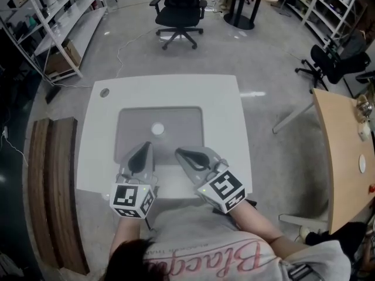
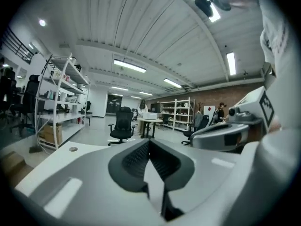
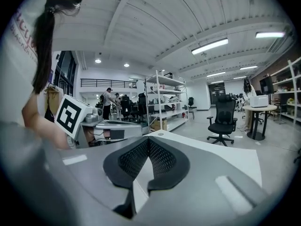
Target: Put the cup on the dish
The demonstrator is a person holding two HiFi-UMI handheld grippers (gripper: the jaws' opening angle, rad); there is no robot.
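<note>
- Brown wooden slats [image 1: 54, 186] — laid on the floor, just left of the surface.
- White shelving rack [image 1: 64, 16] — stood at the far left, well apart from the surface.
- White surface [image 1: 222, 104] — a round hole [image 1: 104, 92] is seen near its far left corner. A grey mat [image 1: 132, 124] is laid across its middle.
- Left claw [image 1: 145, 147] — held over the near left part of the mat, with its marker cube [image 1: 133, 199] toward the person. In the left gripper view the jaws are seen closed tip to tip, with nothing lodged between them.
- Small white round item [image 1: 157, 129] — rested on the mat, just beyond the two claw tips and touched by neither. Whether it is the cup, the dish or one upon the other cannot be told.
- Right claw [image 1: 179, 152] — held over the near right part of the mat and angled toward the left claw. In the right gripper view its jaws are likewise seen closed and empty.
- Black office chair [image 1: 179, 10] — stood on the floor beyond the surface.
- Wooden table [image 1: 343, 157] — placed at the far right, well apart from the surface.
</note>
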